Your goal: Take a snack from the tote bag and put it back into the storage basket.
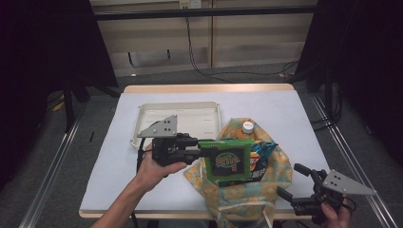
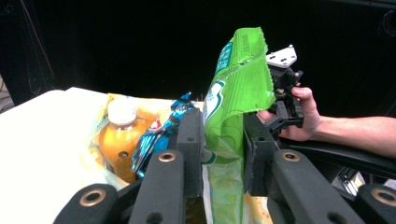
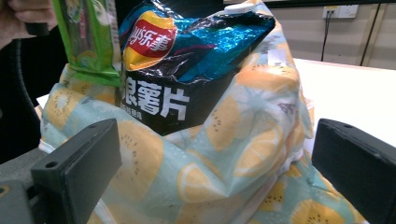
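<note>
left gripper (image 1: 197, 151): jaws narrow, clamped on the green bag (image 1: 231, 160). in the left gripper view the black foam pads press both faces of the green bag (image 2: 236, 93), which creases between them. the bag is glossy film with a crimped top edge, flat and rectangular. it stands upright at the mouth of the tote (image 1: 237, 190), just at 9 o'clock of the chip bag (image 1: 260, 156) in the high view.

right gripper (image 1: 297, 183): jaws wide, nothing between them. it sits at 4 o'clock of the tote, near the bench (image 1: 142, 180) front edge. in the right gripper view the two black jaws stand either side of the tote (image 3: 224, 154) without touching it.

tote: soft cloth, crumpled, printed with orange and kiwi slices on pale blue and yellow. it stands at the bench centre, toward the front.

chip bag (image 3: 187, 60): shiny foil, blue and black with a red and yellow logo, puffed, upright in the tote.

bottle (image 2: 117, 140): clear plastic, orange liquid, white round cap, upright in the tote at 12 o'clock of the chip bag in the high view.

tray (image 1: 190, 114): cream plastic, shallow, rectangular, at 11 o'clock of the tote.
</note>
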`<state>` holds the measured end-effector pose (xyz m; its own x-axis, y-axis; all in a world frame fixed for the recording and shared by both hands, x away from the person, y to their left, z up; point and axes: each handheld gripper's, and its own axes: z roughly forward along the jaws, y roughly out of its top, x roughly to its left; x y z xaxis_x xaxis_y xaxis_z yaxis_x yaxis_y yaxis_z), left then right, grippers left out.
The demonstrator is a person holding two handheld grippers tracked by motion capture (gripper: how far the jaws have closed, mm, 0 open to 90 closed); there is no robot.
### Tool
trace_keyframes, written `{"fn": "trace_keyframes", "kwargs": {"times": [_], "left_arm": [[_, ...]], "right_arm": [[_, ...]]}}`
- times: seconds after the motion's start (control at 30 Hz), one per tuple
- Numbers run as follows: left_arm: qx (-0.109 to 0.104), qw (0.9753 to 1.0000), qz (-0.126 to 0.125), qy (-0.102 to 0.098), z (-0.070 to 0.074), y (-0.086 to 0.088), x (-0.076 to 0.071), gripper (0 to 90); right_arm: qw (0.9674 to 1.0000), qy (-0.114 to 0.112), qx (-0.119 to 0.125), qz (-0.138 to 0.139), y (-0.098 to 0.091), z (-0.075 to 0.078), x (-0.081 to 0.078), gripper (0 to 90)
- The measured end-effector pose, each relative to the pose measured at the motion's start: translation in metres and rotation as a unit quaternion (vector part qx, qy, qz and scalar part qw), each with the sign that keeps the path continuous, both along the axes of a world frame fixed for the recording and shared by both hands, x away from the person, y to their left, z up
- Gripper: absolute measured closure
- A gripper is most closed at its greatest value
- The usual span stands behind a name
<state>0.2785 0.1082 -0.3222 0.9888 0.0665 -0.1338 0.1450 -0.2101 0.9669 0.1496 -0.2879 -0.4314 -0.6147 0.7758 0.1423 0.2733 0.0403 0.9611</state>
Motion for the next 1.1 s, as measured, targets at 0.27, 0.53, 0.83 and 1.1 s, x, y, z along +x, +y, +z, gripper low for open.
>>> {"fn": "trace_keyframes", "kwargs": {"times": [0.27, 0.53, 0.83, 1.1], "left_arm": [[-0.018, 0.9998, 0.001, -0.003, 0.012, 0.000, -0.005, 73.4], [-0.011, 0.9998, 0.017, -0.005, 0.022, 0.011, -0.003, 73.2], [-0.017, 0.9990, 0.041, -0.007, 0.028, 0.034, 0.005, 73.2], [-0.010, 0.9976, 0.069, -0.004, 0.022, 0.052, 0.019, 73.2]], "right_arm": [[1.0000, -0.004, -0.002, 0.001, -0.001, 0.000, -0.002, 0.5], [0.9999, -0.013, -0.010, 0.000, -0.001, 0.000, -0.002, 0.8], [0.9996, -0.017, -0.022, -0.004, -0.001, -0.001, -0.002, 0.7], [0.9996, -0.012, -0.024, -0.002, -0.002, -0.002, -0.001, 0.0]]}}
